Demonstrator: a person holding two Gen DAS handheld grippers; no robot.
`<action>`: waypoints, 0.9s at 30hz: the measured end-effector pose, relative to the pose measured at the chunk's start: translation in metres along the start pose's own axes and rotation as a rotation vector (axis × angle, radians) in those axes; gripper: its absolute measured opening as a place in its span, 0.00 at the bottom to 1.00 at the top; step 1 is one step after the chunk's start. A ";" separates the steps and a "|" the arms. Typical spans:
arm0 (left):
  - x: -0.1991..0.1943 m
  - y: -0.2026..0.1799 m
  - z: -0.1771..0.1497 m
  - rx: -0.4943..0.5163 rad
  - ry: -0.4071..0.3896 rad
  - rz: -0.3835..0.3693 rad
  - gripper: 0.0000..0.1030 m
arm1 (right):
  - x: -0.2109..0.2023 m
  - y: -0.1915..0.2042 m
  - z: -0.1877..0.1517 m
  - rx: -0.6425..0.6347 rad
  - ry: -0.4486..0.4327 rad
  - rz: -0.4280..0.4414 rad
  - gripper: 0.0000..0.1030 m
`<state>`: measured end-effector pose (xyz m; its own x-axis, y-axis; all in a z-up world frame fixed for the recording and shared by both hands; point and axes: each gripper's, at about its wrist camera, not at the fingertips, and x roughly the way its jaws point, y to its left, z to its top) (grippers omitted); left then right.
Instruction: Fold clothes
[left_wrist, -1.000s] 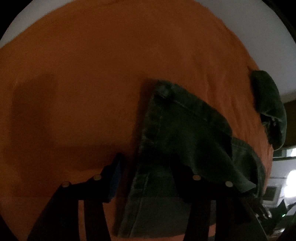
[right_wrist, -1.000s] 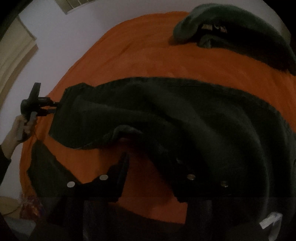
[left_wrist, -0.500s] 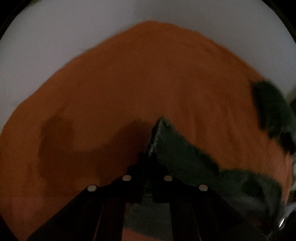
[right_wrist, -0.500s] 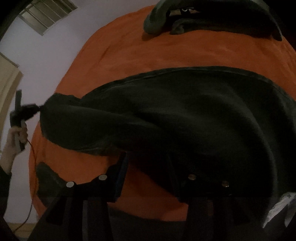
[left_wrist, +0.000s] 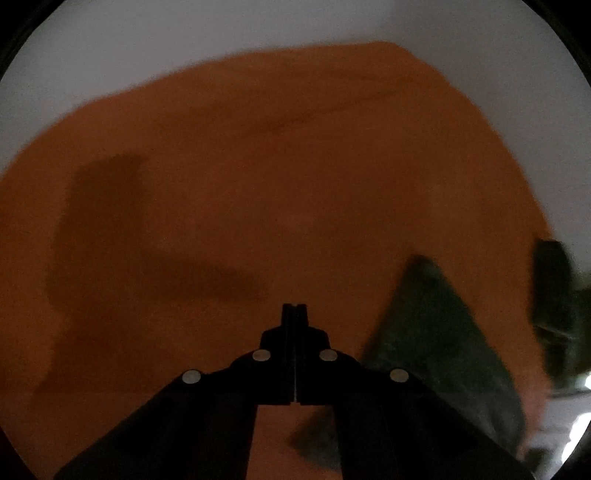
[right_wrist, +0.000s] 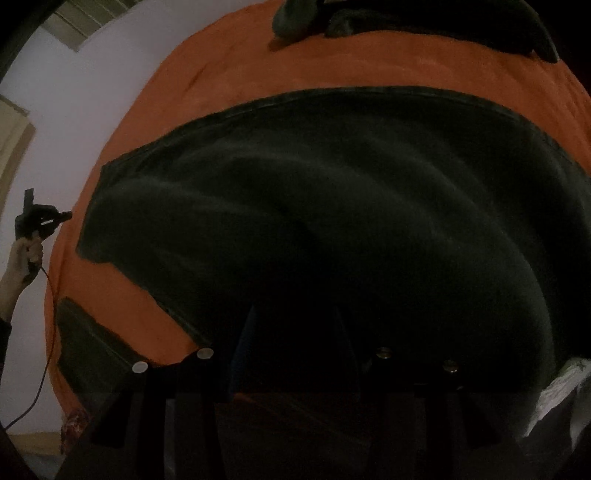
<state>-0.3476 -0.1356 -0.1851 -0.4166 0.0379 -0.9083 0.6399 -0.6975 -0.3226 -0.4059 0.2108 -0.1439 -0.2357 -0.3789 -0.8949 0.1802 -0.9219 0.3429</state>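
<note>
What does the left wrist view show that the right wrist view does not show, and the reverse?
Only the left wrist view shows the shut left gripper from behind, with nothing between its fingers. Only the right wrist view shows the whole dark green denim garment spread flat, and the person's hand. Both show the orange bed cover and a second dark garment at its far edge.

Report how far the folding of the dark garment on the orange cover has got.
Done: the dark garment lies spread across the orange cover. In hand: nothing clearly. The left gripper is shut and empty, clear of the cloth; the right gripper is over the garment's near edge, its grip too dark to judge. Left: every fold, plus a second dark garment bunched at the far edge.
</note>
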 end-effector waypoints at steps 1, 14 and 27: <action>0.001 -0.002 -0.004 0.021 0.034 -0.020 0.02 | -0.002 -0.001 0.003 -0.016 -0.009 -0.013 0.51; 0.014 -0.091 -0.090 0.039 0.251 -0.295 0.50 | -0.113 -0.111 0.046 0.106 -0.160 -0.195 0.67; 0.086 -0.068 -0.050 -0.165 0.112 -0.063 0.53 | -0.194 -0.319 -0.017 0.414 -0.153 -0.355 0.80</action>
<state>-0.3950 -0.0489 -0.2542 -0.3907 0.1637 -0.9058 0.7156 -0.5650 -0.4107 -0.4014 0.5793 -0.0847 -0.3546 -0.0191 -0.9348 -0.3178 -0.9378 0.1397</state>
